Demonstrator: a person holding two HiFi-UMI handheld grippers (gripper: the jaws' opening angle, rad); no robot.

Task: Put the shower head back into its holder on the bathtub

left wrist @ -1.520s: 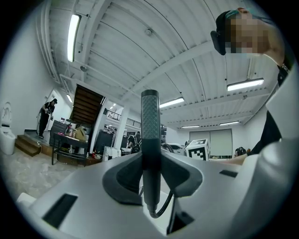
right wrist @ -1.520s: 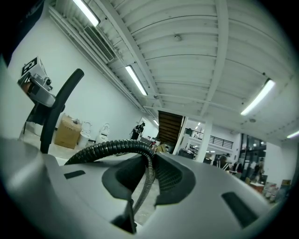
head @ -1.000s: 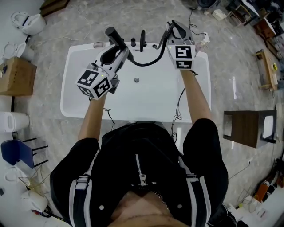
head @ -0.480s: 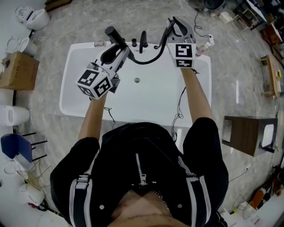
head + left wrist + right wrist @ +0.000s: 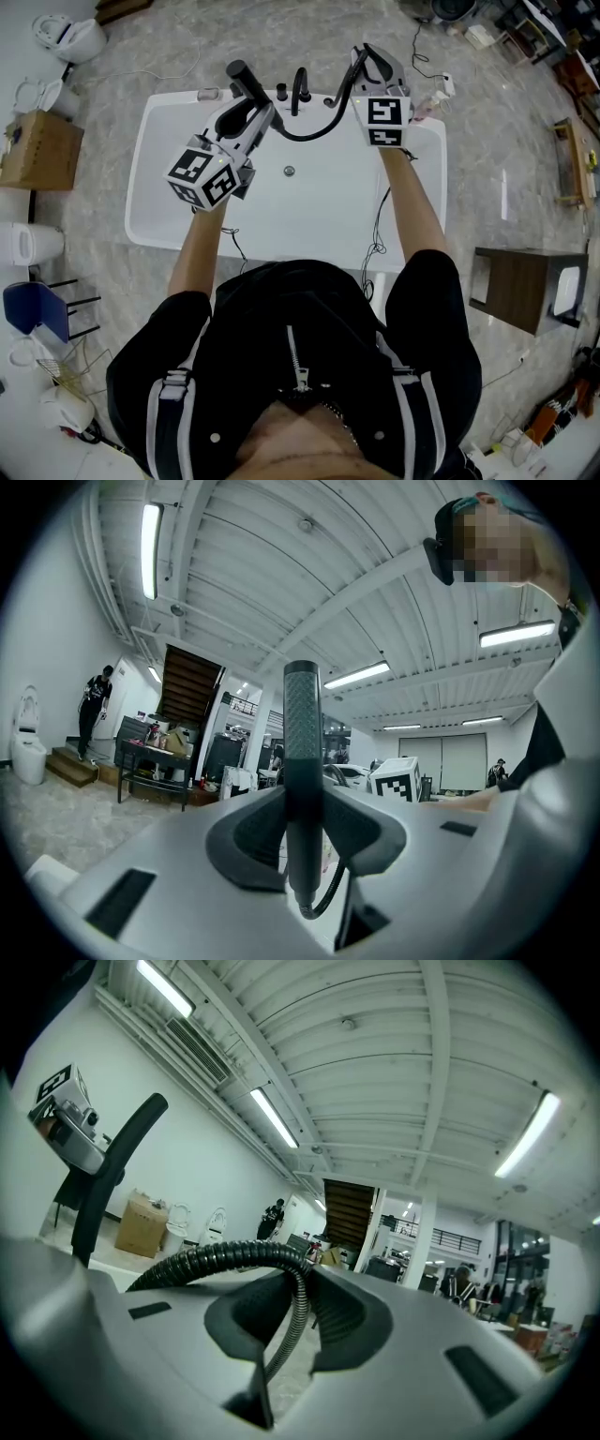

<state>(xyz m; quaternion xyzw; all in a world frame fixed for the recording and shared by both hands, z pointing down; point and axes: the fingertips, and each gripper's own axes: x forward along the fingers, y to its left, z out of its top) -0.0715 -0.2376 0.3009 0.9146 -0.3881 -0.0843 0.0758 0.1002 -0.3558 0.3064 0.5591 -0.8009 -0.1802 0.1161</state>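
Left gripper (image 5: 305, 829) and right gripper (image 5: 292, 1312): smooth matt grey plastic shells with darker matt pads. Between the left jaws — shower head (image 5: 302, 733), matt black, its handle finely stippled. Between the right jaws — hose (image 5: 220, 1260), a dark ribbed coil with a slight metallic sheen. Below both grippers: bathtub (image 5: 169, 202), glossy smooth white; floor (image 5: 487, 122), polished and marbled like stone.

The bathtub (image 5: 319, 211) basin lay open on the near side; at its far rim the black tap (image 5: 300, 86) and a knob (image 5: 281, 91) stood close together; the hose (image 5: 314, 134) sagged across the gap between the left hand-held gripper (image 5: 255, 101) and the right hand-held gripper (image 5: 367, 58).
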